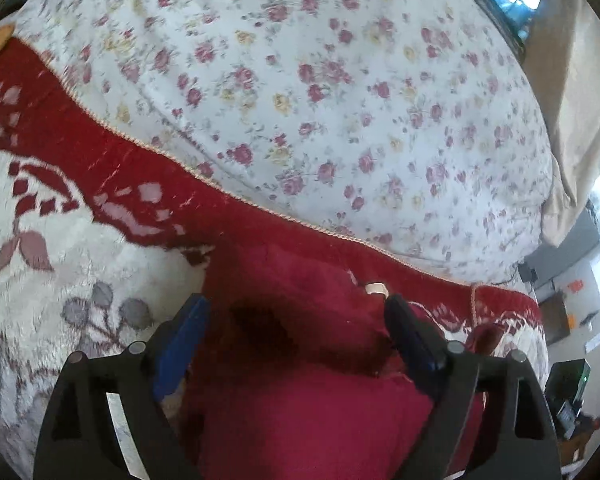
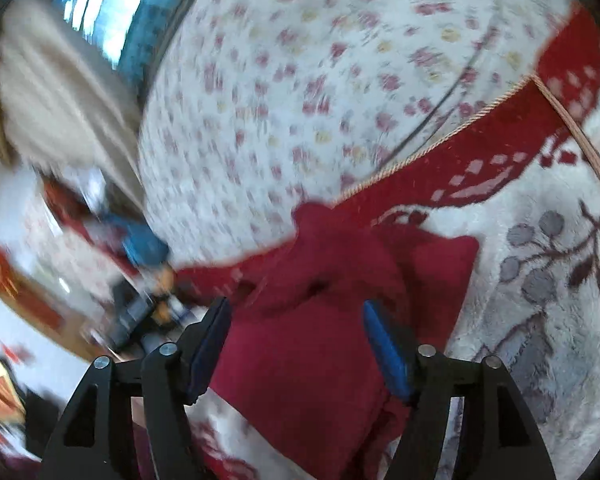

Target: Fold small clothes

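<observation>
Near the red border of the plush blanket (image 1: 40, 248), by its corded edge, lies the crimson garment (image 1: 300, 400), already doubled over. It looks light, soft and limp (it will sag if lifted by one point), so take it at two corners of a hem. The left gripper (image 1: 296, 312) and right gripper (image 2: 296, 320) both stand wide apart, straddling the cloth, gripping nothing.

We note the left hand-held gripper (image 1: 296, 312): matte black angular frame, triangular cut-outs, round silver pivot screws on the arms, blue pads inside the fingers (image 1: 188, 332), a pale strip on one arm. The right hand-held gripper (image 2: 296, 320) matches: black linkage arms, silver screws, blue pads on its fingers (image 2: 384, 348).
</observation>
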